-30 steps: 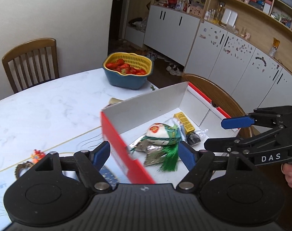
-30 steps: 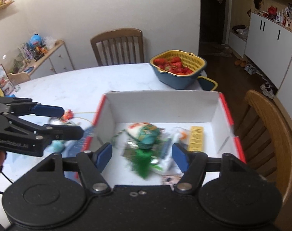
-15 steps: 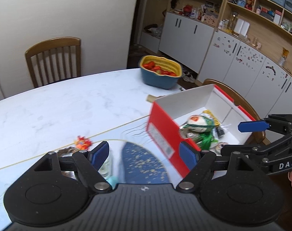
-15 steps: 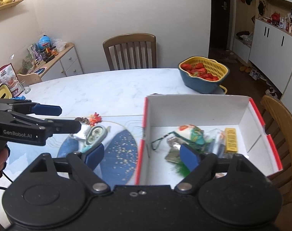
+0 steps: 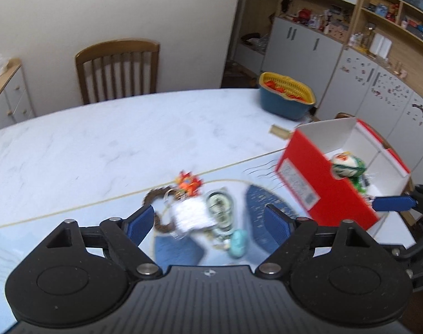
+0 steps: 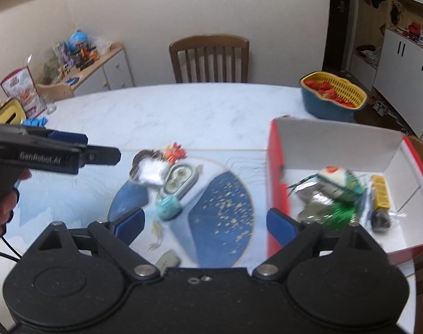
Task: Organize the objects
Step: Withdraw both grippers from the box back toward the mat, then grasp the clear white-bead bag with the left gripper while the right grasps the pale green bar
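Both grippers, left [image 5: 207, 221] and right [image 6: 205, 224], spread wide, jaws just opening, empty; red box [image 6: 275, 167] beside five loose trinkets [image 6: 169, 183]; two chairs [image 6: 210, 58].

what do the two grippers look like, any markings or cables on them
Both are matt black plastic with two round pivot housings, silver bolts and blue pads on the fingers. The left gripper carries white "GenRobot.AI" lettering on its side, and a thin black cable runs from below its handle. The right gripper shows the same black arms and blue pads.
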